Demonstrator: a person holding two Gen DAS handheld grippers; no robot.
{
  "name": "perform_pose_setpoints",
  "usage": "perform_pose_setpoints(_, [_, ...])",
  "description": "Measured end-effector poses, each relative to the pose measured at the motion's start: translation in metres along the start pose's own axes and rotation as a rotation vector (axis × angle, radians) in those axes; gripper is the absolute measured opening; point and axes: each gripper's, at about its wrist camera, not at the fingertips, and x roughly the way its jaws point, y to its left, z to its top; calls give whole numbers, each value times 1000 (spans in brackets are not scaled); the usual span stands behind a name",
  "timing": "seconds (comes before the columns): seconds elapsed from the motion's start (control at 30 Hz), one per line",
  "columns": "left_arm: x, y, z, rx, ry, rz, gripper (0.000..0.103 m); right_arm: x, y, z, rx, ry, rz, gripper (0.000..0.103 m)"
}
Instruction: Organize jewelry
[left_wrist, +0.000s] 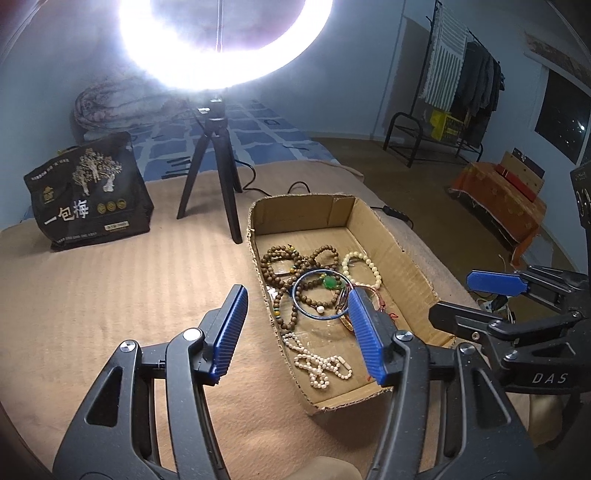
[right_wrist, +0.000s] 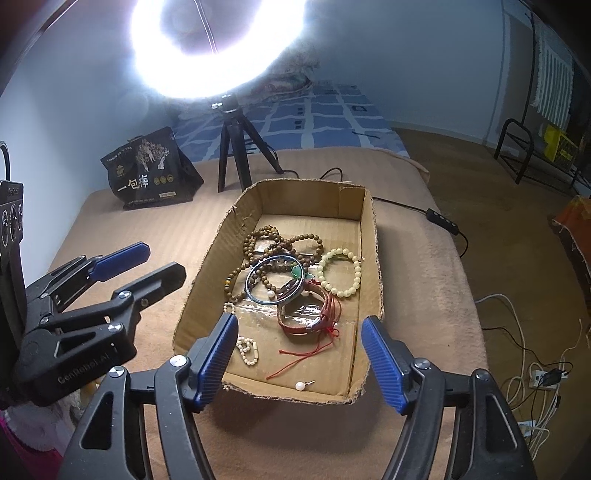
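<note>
**Black tools with blue ribbed pads**

The left tool and right tool are black plastic linkages with silver screws and ribbed blue finger pads. White lettering marks both housings: "DAS" and "GenRobot.AI".

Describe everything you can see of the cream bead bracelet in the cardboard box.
The cream bead bracelet is a closed loop of round, glossy, pale yellowish beads, evenly sized. It lies flat on the floor of the brown cardboard box, toward its right side, beside the tangled brown wooden bead strands. No claw touches it.
</note>
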Motion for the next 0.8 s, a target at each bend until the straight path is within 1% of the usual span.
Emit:
perform_pose_setpoints(0.13, [-13, 0, 1, -4, -15, 4, 58, -13, 1, -1, 7, -22, -12, 77])
perform_pose_setpoints(0.3, [-32, 0, 2, -8, -40, 9, 59, -31, 1, -3, 25, -56, -18, 78])
perform_pose_setpoints(0.37, [-43, -1, 1, -8, -56, 8, 63, -41, 3, -4, 24, -76, -28, 81])
perform_pose_setpoints(0.4, [-49, -2, 0, -7, -66, 5, 67, -46, 5, -5, 20, -91, -36, 85])
perform_pose_setpoints(0.43, [-54, -2, -1, -7, -74, 5, 69, -51, 7, -6, 16, -104, -44, 88])
perform_pose_setpoints(0.57, [-76, -10, -5, 18, -99, 12, 70, -68, 14, -9, 0, -137, -67, 89])
perform_pose_setpoints(0.63, [-87, -13, -9, 28, -110, 17, 78, -77, 16, -11, -4, -151, -77, 90])
perform_pose_setpoints(0.67, [-93, -14, -11, 31, -118, 19, 79, -82, 17, -13, -1, -161, -85, 91])
perform_pose_setpoints(0.73, [-105, -16, -16, 36, -129, 24, 81, -90, 18, -16, 6, -183, -101, 98])
perform_pose_setpoints(0.8, [-117, -19, -21, 50, -141, 39, 82, -100, 20, -20, 6, -209, -114, 99])
